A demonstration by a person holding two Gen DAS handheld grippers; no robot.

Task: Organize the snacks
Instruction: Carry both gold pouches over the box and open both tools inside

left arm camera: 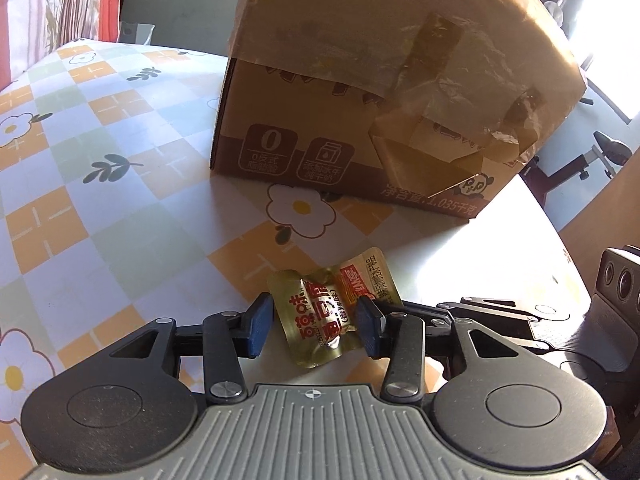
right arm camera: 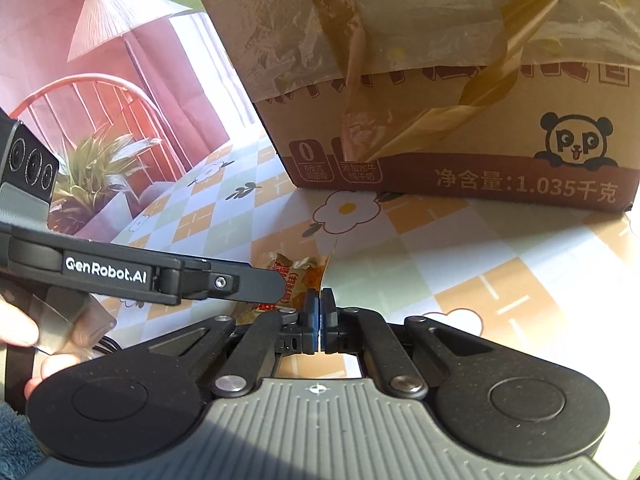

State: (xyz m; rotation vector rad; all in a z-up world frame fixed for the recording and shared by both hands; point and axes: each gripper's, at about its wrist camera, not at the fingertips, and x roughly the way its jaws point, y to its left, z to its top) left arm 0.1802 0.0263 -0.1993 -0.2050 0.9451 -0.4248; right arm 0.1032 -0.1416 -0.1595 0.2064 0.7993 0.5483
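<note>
The right gripper (right arm camera: pixel 320 300) has its fingers pinched on 1 edge of the snack packet (left arm camera: pixel 332 312), lifting it off the table (left arm camera: pixel 120 184) before the cardboard box (left arm camera: pixel 380 80), so the left gripper (left arm camera: pixel 316 328) stands parted around it, pads clear.

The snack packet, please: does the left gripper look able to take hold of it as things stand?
Probably yes: the snack packet lies between the open jaws of the left gripper, nothing in the way. The right gripper, shut on the packet's edge, sits to one side, leaving them clear.
</note>
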